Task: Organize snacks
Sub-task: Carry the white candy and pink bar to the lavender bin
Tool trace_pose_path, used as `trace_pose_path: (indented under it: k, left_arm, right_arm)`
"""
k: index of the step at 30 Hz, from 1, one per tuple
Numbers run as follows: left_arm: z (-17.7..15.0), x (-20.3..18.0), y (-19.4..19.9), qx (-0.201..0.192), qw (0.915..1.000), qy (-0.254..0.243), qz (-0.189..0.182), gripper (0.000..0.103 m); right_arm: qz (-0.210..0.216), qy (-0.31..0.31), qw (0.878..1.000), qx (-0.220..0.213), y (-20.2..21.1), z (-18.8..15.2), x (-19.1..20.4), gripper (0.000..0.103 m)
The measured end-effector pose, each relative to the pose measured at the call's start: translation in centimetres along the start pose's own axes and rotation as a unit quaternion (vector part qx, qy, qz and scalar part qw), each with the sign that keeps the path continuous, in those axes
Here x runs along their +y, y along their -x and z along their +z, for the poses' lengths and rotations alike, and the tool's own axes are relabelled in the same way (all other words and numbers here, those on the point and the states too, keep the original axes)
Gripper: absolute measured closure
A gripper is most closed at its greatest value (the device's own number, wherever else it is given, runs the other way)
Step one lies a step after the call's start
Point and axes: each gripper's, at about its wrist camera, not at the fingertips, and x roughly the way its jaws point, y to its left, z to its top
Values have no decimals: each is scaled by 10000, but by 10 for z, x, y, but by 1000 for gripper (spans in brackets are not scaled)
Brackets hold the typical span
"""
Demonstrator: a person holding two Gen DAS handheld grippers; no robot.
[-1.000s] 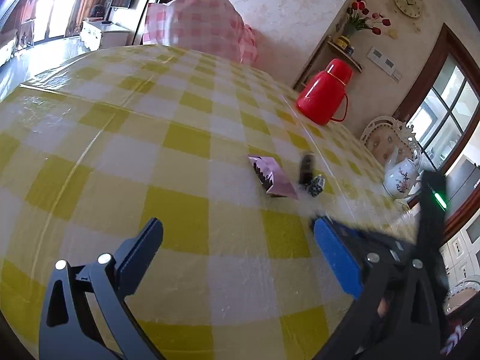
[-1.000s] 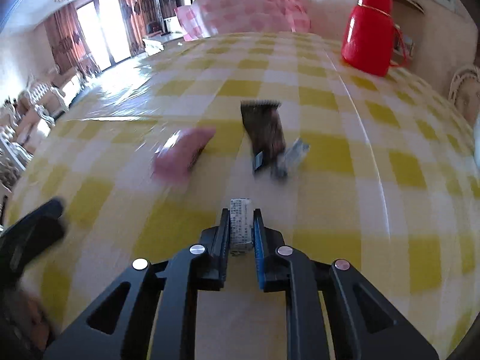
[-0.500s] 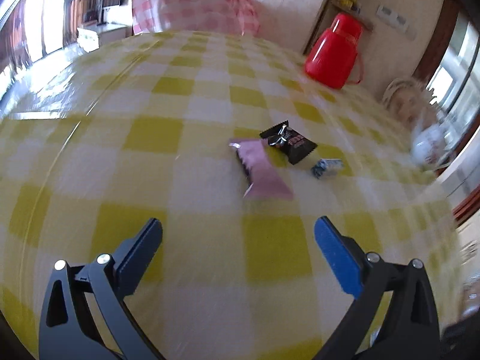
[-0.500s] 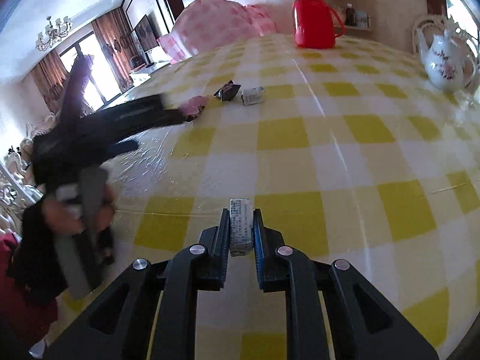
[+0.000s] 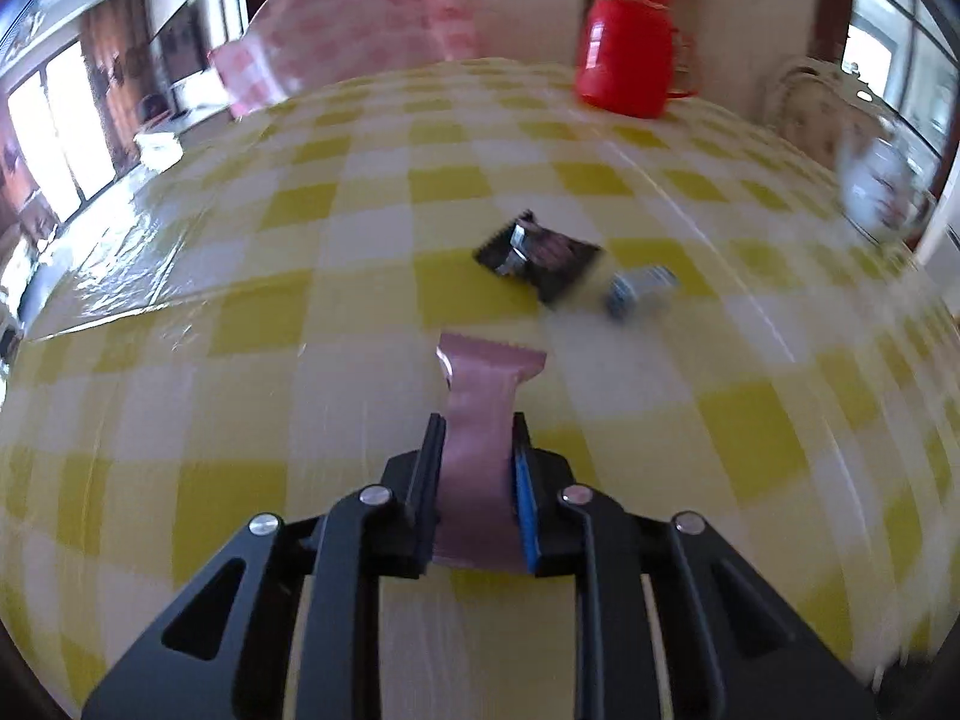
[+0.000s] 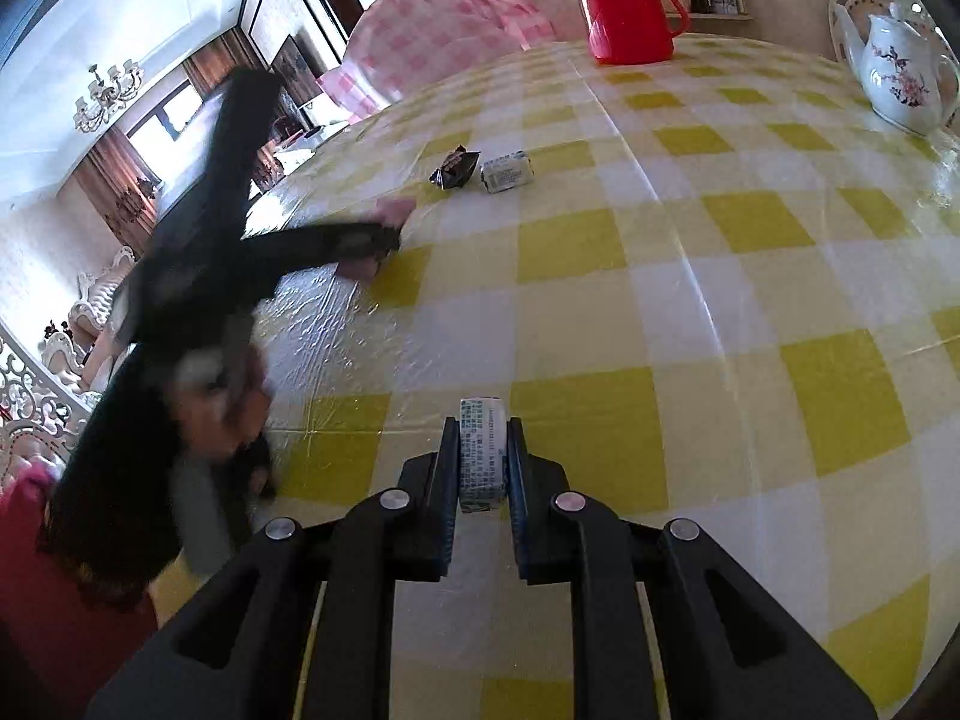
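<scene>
Looking first at the left wrist view, the left gripper (image 5: 477,450) has its jaws pressed on a pink snack packet (image 5: 483,414), which sticks out forward between the fingers, its serrated end toward the far side. Whether the packet is lifted or touches the yellow checked tablecloth (image 5: 240,480) I cannot tell, because the picture is blurred. Farther on the table, a little to the right, lies a dark wrapped snack (image 5: 540,255), and just beside it on the right a small white-blue candy (image 5: 639,288). A red thermos (image 5: 627,42) stands at the far edge.

In the right wrist view, the right gripper (image 6: 483,456) pinches a small white printed candy (image 6: 480,450) between its jaws, above the near part of the table. On the left, the left gripper appears blurred, with the pink packet at its tip. The dark snack and the white-blue candy lie together at the far middle, and a white teapot (image 6: 900,78) stands at the far right.

I judge that the step in hand is gathering: both grippers carry one snack. The next move probably calls for bringing them beside the two lying snacks and releasing them gently, without pushing those away.
</scene>
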Motion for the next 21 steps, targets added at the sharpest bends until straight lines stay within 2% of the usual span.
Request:
trace_pose_path:
  k: [6,10,16,21]
  left_arm:
    - [-47,-6,55,-199,9986,-289,-404,82]
    - [-73,-5,82,-332,9971,-297,-619,82]
    - [-110,4,109,-301,9957,-317,-817,82]
    - [-134,12,122,-206,9947,-438,-911,82]
  right_arm:
    - [-19,-97,9999,-80,3,0,-3,88]
    - [-83,-89,9997,-188,6,-1,-2,88]
    - [-371,97,9986,-357,18,-11,6,88]
    - [-313,-70,9988,-364,34,-28,8,88]
